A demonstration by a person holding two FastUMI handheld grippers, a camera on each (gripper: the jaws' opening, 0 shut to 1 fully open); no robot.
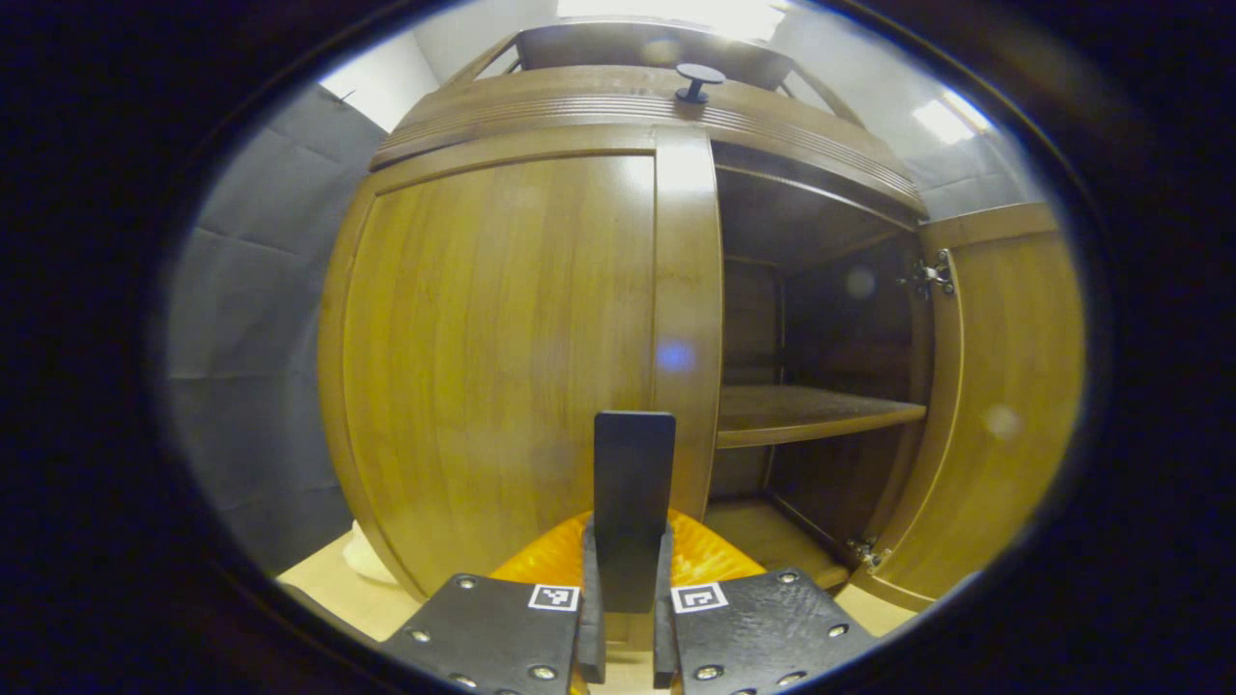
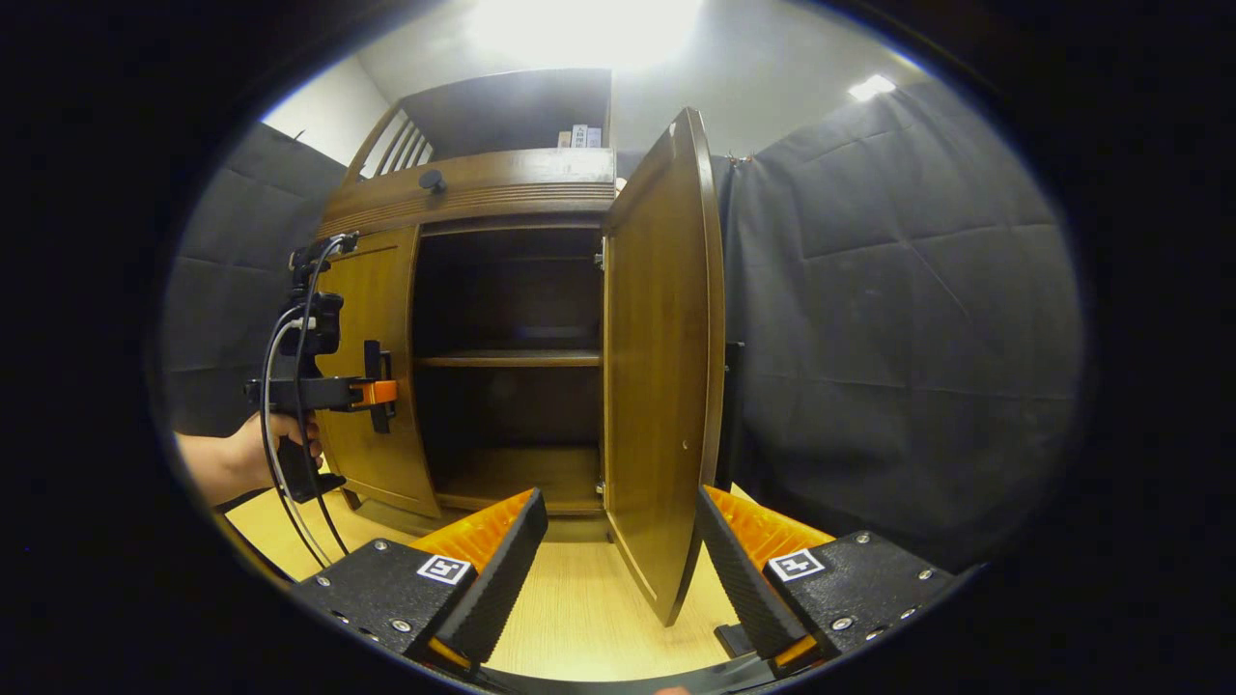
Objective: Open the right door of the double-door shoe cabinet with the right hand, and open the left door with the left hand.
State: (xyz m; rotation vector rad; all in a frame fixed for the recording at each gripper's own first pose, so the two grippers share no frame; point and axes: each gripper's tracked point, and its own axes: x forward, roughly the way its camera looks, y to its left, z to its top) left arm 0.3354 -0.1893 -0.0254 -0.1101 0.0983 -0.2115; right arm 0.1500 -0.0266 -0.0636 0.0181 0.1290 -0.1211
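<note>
The wooden shoe cabinet's left door (image 1: 502, 338) is closed and its right door (image 1: 1004, 386) stands swung wide. My left gripper (image 1: 628, 545) is shut on the left door's flat dark handle (image 1: 633, 463), one finger on each side of it. In the right gripper view a hand (image 2: 232, 463) holds that left gripper (image 2: 375, 386) against the left door (image 2: 377, 280). My right gripper (image 2: 618, 569) is open, and the lower free edge of the open right door (image 2: 657, 338) stands between its fingers without touching either.
Inside the cabinet a shelf (image 2: 507, 359) crosses the dark interior. A small dark knob (image 1: 700, 82) sits on the cabinet top. Black cloth wall (image 2: 898, 319) hangs close behind the open door. A light wooden floor (image 2: 579, 608) lies in front.
</note>
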